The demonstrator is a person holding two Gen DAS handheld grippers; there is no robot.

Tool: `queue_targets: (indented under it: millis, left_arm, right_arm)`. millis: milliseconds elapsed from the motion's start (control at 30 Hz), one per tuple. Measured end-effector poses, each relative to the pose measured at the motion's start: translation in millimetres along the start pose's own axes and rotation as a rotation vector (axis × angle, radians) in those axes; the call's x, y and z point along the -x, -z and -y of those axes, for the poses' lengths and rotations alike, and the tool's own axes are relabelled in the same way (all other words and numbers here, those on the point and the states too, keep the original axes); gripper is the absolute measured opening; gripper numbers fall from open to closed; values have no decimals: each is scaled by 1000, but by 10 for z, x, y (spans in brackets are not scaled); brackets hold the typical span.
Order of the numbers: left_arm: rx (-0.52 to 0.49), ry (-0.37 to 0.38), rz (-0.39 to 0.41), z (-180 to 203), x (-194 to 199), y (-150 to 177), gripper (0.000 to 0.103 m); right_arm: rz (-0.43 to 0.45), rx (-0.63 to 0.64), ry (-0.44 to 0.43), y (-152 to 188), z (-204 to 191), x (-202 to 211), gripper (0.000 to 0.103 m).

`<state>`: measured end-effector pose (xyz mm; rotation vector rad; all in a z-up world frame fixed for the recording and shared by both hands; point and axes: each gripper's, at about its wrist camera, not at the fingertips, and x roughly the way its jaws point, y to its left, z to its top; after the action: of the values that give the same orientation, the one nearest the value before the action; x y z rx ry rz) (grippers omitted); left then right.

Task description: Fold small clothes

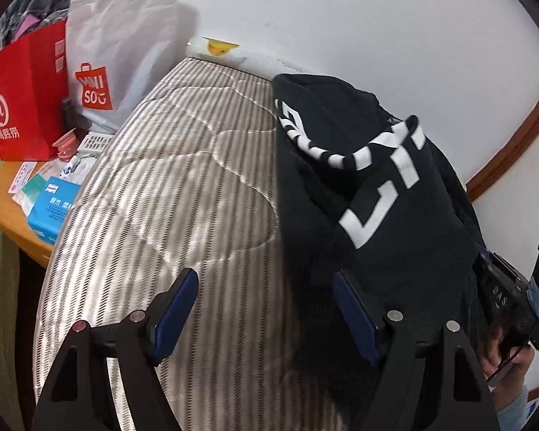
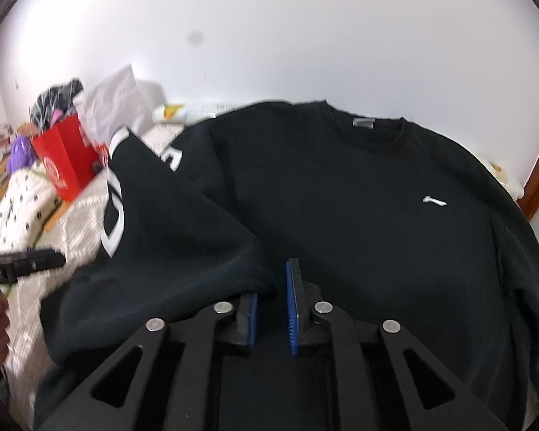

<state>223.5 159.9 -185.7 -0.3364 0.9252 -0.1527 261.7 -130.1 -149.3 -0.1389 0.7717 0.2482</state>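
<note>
Now: black sweatshirt (image 2: pixel 341 215) on striped bedcover (image 1: pixel 169 186), white wall (image 2: pixel 269 36) behind; left claw (image 1: pixel 266 309) apart, right claw (image 2: pixel 273 309) apart.

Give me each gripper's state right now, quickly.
Left gripper: wide open, holding nothing.
Right gripper: only narrowly open; the black sleeve drapes over one finger and does not look clamped.

Your black sweatshirt (image 2: pixel 341 215) runs off the right wrist view's lower edge, and its folded sleeve (image 2: pixel 169 230) hides the left pad of your right gripper (image 2: pixel 272 309). The red bag (image 2: pixel 66 158) is blurred.
</note>
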Motion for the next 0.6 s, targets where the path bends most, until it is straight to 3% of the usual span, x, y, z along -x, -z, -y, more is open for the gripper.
queue_targets:
  millis: [67, 167, 467, 600]
  left_arm:
    - [-14, -16, -2, 32, -7, 11, 76]
    - [-13, -49, -9, 5, 8, 50, 76]
    - [30, -70, -2, -247, 197, 288, 76]
    - [26, -76, -15, -288, 251, 383, 76]
  right_arm:
    - [-7, 30, 21, 77, -33, 34, 32]
    - [-7, 65, 26, 187, -75, 141, 42]
    - [0, 86, -179, 396, -538, 527, 53]
    - [54, 242, -146, 478, -944, 647, 64]
